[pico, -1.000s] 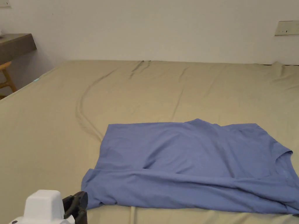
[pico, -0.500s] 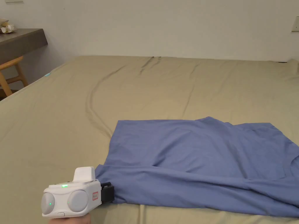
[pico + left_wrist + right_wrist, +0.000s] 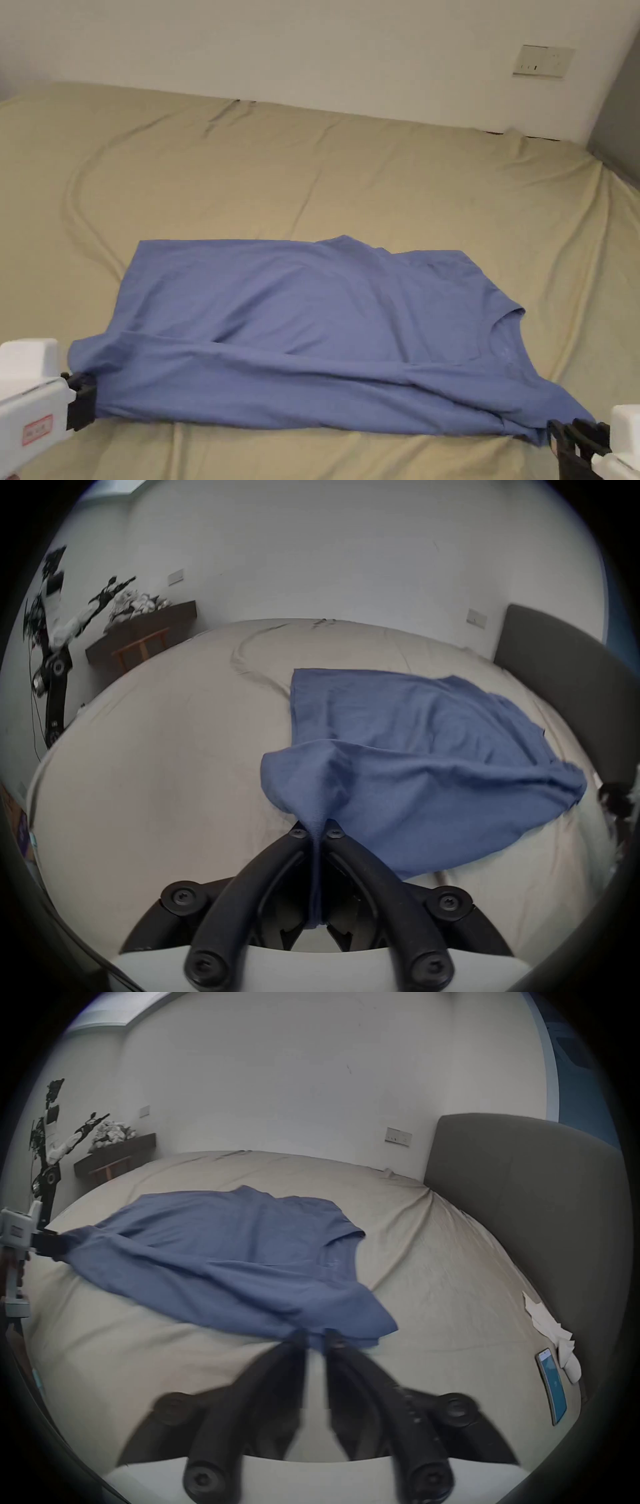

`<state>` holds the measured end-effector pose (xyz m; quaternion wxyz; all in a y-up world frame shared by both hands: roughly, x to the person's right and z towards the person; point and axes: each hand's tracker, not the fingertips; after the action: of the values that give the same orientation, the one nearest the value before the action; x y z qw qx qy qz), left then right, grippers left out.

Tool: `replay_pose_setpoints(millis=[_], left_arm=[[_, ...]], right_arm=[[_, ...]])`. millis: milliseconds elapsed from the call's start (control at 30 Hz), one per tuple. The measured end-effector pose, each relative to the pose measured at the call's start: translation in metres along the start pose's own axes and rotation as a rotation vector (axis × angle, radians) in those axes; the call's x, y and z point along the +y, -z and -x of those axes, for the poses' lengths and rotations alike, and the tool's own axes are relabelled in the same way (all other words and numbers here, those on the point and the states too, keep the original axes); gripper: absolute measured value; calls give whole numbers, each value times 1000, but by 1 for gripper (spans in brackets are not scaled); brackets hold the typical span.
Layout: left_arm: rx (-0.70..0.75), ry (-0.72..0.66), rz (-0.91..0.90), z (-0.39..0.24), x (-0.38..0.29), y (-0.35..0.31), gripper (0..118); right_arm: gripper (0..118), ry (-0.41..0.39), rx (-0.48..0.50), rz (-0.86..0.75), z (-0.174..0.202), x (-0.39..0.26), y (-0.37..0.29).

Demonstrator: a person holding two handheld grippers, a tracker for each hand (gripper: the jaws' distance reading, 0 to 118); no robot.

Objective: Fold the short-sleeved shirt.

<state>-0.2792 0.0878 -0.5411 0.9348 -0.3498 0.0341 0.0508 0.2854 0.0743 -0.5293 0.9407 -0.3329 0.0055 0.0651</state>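
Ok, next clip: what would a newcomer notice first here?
The blue shirt, spread half folded across the middle of the tan bed. Next, the left gripper, shut on the shirt's near left corner. The right gripper sits at the near right corner, jaws slightly apart; motion blur hides whether it grips.

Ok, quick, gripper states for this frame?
Left gripper: shut on the blue shirt, at its near corner.
Right gripper: at the shirt's other near corner, slightly apart; grasp cannot be told.
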Motion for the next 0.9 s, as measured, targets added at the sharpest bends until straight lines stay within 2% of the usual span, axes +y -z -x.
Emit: replay_pose_setpoints(millis=[33, 100, 200, 233, 267, 300, 333, 400, 433, 467, 500, 633, 700, 767, 900], left_arm=[[-13, -34, 4, 3, 2, 0, 1], [-12, -49, 10, 3, 1, 2, 1], [11, 17, 22, -6, -3, 7, 1], [13, 28, 23, -9, -5, 7, 1], [14, 30, 28, -9, -5, 10, 1], [12, 29, 32, -10, -7, 10, 1], [12, 28, 38, -10, -7, 11, 1], [12, 29, 44, -8, -7, 12, 1], [12, 31, 44, -9, -7, 12, 1], [12, 36, 44, -9, -7, 11, 1], [10, 41, 41, -10, -6, 10, 1], [-20, 28, 31, -1, 2, -3, 1], [-50, 9, 21, 7, 8, -13, 1], [-67, 29, 19, 10, 11, -25, 1], [-80, 135, 33, 19, 10, -57, 1]], right_arm=[[70, 27, -4, 50, -7, 4, 17], [73, 109, -22, 133, -19, 13, 49], [74, 177, 37, 177, -27, 13, 82], [74, 229, 7, 216, -27, 13, 90], [74, 254, 20, 225, -25, 12, 94], [72, 222, 24, 189, -20, 11, 94], [59, 188, 10, 160, -14, 13, 91], [13, 198, 78, 135, -9, 15, 91], [13, 202, 51, 148, -3, 18, 91], [12, 162, 4, 172, 4, 20, 89], [12, 118, 5, 159, 8, 20, 88], [12, 213, 38, 123, -13, 21, 66], [12, 205, 64, 123, -20, 23, 47], [12, 140, 43, 169, -22, 25, 22], [12, 139, 70, 174, -22, 17, -33]])
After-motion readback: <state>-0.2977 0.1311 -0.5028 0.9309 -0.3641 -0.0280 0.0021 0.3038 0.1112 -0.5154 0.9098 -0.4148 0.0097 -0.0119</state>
